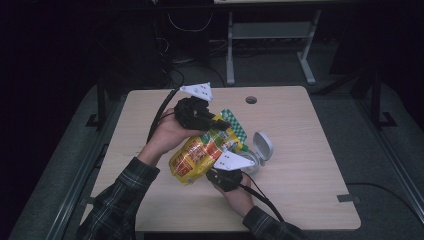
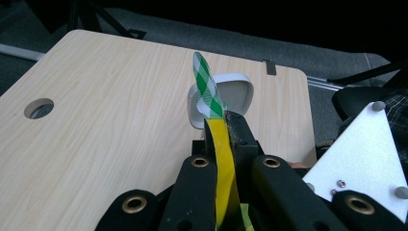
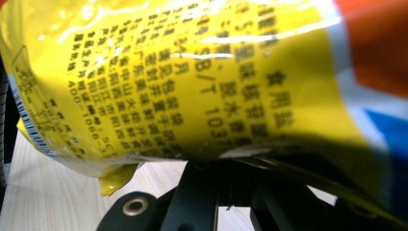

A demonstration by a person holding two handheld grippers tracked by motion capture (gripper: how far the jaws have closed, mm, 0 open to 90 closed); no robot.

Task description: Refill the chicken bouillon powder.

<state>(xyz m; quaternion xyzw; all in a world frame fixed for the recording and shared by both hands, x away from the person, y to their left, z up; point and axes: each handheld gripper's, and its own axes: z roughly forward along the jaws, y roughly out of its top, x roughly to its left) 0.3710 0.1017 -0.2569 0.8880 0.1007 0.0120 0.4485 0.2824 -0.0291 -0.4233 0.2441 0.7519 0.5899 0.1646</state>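
high view, left to right. left gripper: clenched on the green-checked top edge of the snack bag, bag lifted off the table and slanting down toward the person. in the left gripper view, left gripper seen pinching the bag edge-on, yellow film running between the jaws, checked strip standing clear above them. centre: bag held between both hands, above the near middle of the table. right gripper: at the lower edge of the bag, jaws clamped together; in the right gripper view, pinching a fold of the bag's lower edge, as far as can be told. right: white container on the table just beside the bag, lid tipped open, inside not visible.

stage, as judged: bag picked up and gripped at both ends, top seal apparently still intact; opening the bag and emptying it toward the container seemingly still to do.

writing: dense black chinese print on the yellow back panel, with fragments "sb/t 103" and "400-1066" legible; barcode at the left margin; brand name not readable.
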